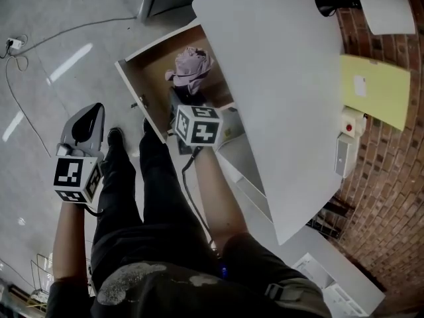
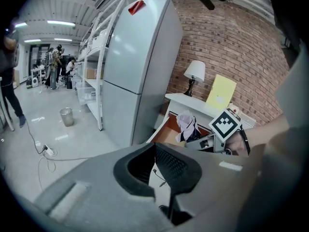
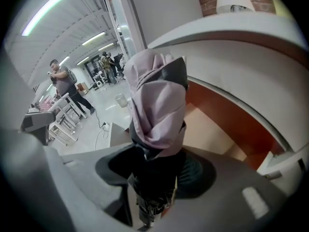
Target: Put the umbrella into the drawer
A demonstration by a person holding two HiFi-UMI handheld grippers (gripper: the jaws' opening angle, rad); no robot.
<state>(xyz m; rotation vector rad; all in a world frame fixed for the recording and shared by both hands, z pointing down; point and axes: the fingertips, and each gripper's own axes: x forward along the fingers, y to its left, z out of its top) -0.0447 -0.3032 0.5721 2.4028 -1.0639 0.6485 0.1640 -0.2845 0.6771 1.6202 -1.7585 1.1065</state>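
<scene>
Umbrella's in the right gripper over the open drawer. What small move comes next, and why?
Probably lower the right gripper a little, down into the drawer, before letting go. Its jaws are clamped on the folded umbrella, whose lilac end points at the drawer's wooden floor but does not clearly rest on it yet.

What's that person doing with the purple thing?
A person holds a gripper tool in each hand. The right gripper is clamped on a folded lilac umbrella and holds it at the open drawer under the white table, tip pointing into it. The umbrella has not been let go yet. The left gripper hangs off to the side above the floor, with its jaws apart and nothing between them.
</scene>
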